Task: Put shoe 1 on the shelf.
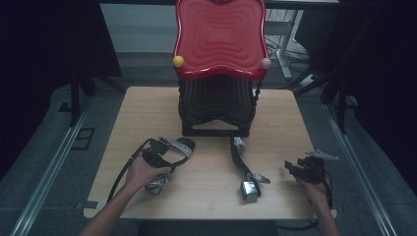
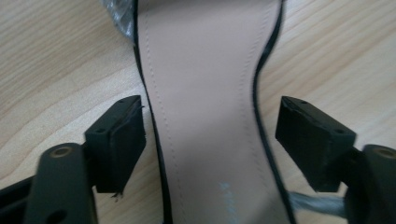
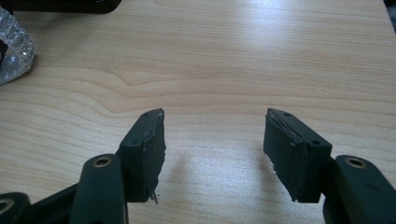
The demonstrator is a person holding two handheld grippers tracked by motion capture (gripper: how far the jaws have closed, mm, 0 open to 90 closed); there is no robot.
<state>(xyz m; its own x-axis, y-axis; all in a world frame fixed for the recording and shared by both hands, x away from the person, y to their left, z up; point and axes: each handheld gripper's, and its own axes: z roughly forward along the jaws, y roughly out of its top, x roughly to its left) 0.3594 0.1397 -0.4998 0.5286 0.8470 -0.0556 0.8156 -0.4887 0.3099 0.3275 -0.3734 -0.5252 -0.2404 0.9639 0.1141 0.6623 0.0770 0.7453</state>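
The left gripper (image 2: 210, 140) is hovering over a black sandal (image 2: 205, 93) lying near the left front of the wooden table (image 1: 206, 196), its jaws standing wide on either side of the tan insole without pressing it. The right gripper (image 3: 212, 144) is waiting over bare wood at the table's right front, jaws wide with nothing between them, while a second sandal (image 1: 244, 167) is lying between the two hands, in front of a red-topped rack (image 1: 219, 39)

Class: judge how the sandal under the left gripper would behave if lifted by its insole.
The sandal probably lifts lightly: thin sole. Its smooth insole may slip between the fingers, which straddle it without pressing. The heel end would likely sag or swing.
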